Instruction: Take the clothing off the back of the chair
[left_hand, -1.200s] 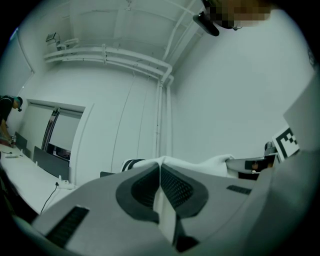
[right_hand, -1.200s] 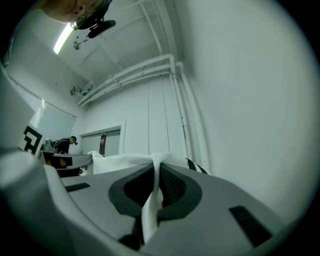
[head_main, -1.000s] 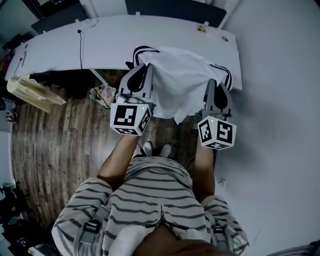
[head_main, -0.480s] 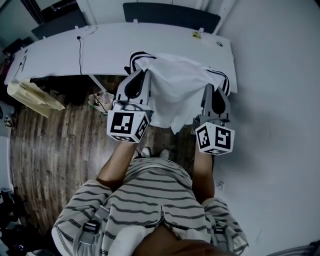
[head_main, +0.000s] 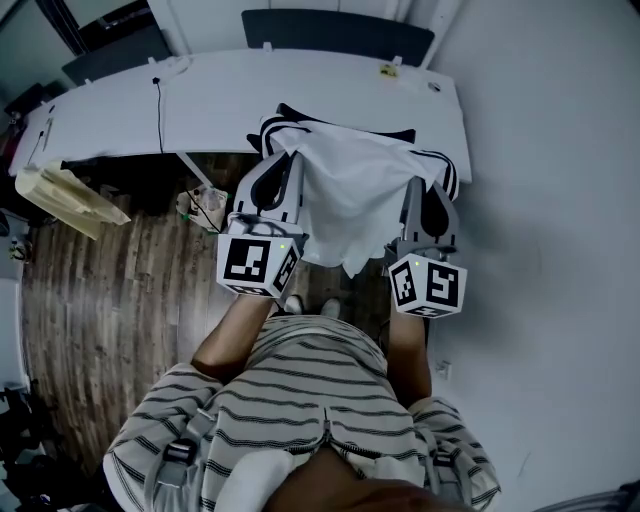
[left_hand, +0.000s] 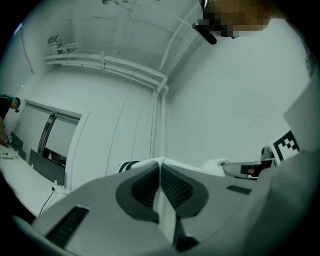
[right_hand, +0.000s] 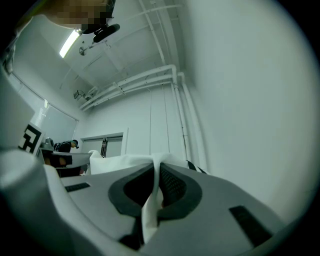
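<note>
A white garment (head_main: 350, 190) with black-striped cuffs (head_main: 447, 170) hangs stretched between my two grippers, its lower edge drooping toward my feet. The left gripper (head_main: 288, 156) is shut on the garment's left edge; in the left gripper view its jaws (left_hand: 161, 167) pinch a fold of white cloth (left_hand: 164, 205). The right gripper (head_main: 421, 180) is shut on the right edge, and in the right gripper view cloth (right_hand: 149, 210) runs down between the closed jaws (right_hand: 156, 169). The dark top of the chair back (head_main: 345, 112) shows just beyond the garment.
A long white desk (head_main: 200, 100) with a thin cable (head_main: 160, 95) runs across behind the chair. A dark panel (head_main: 340, 28) stands beyond it. A beige bag (head_main: 65, 190) lies left on the wooden floor (head_main: 100, 290). A white wall (head_main: 550, 220) is close on the right.
Both grippers have lifted a little with the garment still gripped. The dark chair back now shows behind the cloth, where before the cloth covered it.
</note>
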